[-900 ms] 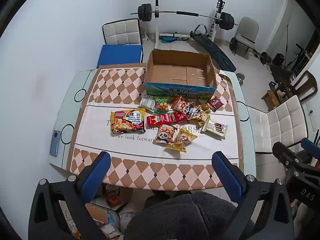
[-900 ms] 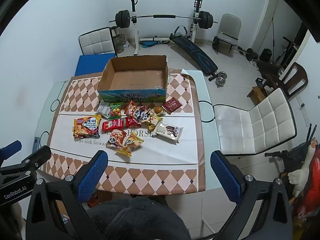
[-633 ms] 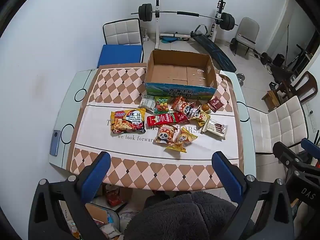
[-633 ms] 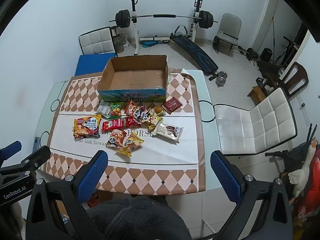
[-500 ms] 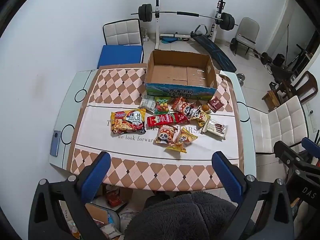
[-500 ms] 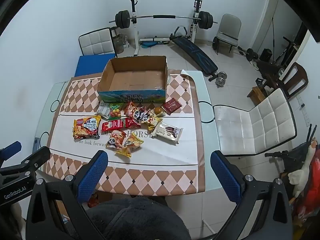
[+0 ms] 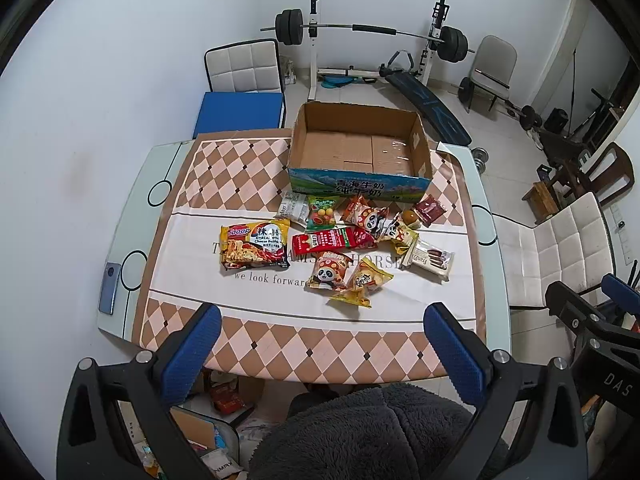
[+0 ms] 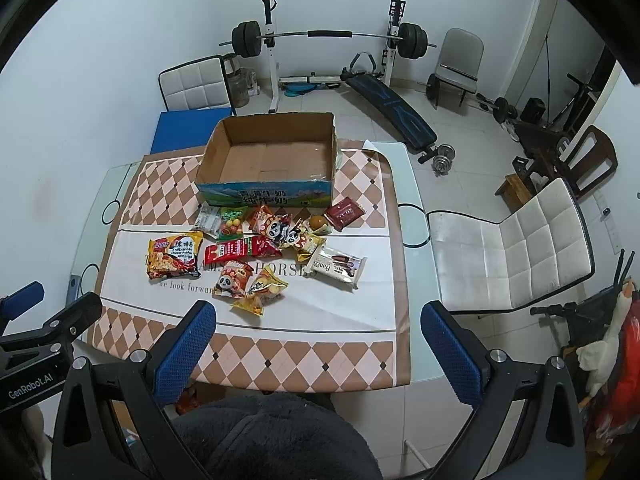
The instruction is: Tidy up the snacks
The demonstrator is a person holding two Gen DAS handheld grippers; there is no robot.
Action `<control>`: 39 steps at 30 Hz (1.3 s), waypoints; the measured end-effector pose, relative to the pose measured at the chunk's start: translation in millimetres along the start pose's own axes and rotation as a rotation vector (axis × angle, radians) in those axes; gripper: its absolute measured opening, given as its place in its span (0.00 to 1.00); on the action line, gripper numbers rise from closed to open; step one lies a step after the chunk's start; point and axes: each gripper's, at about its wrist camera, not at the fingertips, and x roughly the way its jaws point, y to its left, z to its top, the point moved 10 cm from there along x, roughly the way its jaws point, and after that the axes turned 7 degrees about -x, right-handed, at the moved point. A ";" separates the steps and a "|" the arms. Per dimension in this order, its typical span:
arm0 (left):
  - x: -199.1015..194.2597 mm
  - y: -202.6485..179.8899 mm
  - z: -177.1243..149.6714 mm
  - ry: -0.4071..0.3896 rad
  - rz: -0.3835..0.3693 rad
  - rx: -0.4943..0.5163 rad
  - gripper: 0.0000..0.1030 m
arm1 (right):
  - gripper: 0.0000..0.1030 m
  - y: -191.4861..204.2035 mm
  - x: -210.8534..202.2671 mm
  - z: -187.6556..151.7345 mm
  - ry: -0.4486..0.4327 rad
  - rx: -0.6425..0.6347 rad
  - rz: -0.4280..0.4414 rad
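Sorting has not yet begun: left gripper [image 7: 320, 338] and right gripper [image 8: 318, 336] are held wide apart, empty. Snacks [image 7: 336, 242] lie ahead below, before the empty box [image 7: 360, 148]; descent onto one packet is required.

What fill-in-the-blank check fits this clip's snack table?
1. The open brown cardboard box holds ____ snacks.
2. The yellow noodle packet lies at the ____ end of the snack pile.
3. Both the left claw and the right claw are ____.

Missing words: no; left; open
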 end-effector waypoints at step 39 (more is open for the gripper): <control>-8.3 -6.6 17.8 -0.009 -0.005 -0.004 1.00 | 1.00 6.8 2.3 2.1 0.002 0.002 0.004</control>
